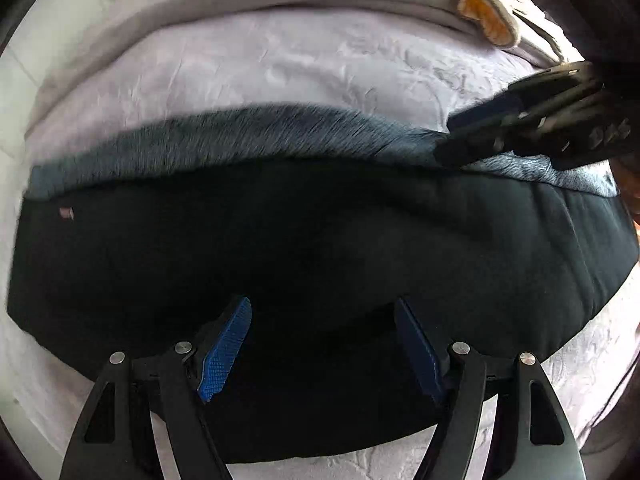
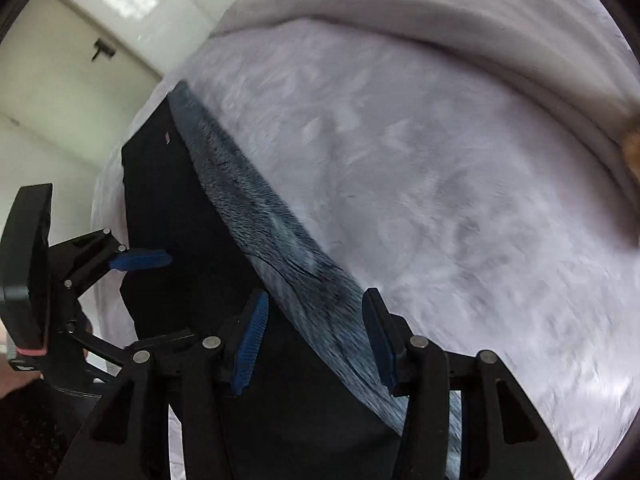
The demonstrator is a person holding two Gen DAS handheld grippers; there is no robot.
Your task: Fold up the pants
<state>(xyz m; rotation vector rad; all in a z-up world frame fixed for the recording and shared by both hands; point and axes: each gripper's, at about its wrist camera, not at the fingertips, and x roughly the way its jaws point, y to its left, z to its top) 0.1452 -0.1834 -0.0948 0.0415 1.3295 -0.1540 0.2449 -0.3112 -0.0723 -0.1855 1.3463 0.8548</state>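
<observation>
Left gripper (image 1: 322, 344) hovers spread over the black pants (image 1: 304, 248) lying flat on the bed (image 1: 280, 72). Right gripper (image 2: 316, 340), also spread, straddles their fleecy far edge (image 2: 256, 204). Advise pinching both layers squarely before folding.

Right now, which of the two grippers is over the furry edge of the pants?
The right gripper: its open fingers straddle the fuzzy grey strip. The left gripper is over plain black cloth.

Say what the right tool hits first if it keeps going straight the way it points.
Likely the furry grey lining strip of the black pants, just ahead of the open right tool; beyond lies the white bedsheet. Depth is unclear.
</observation>
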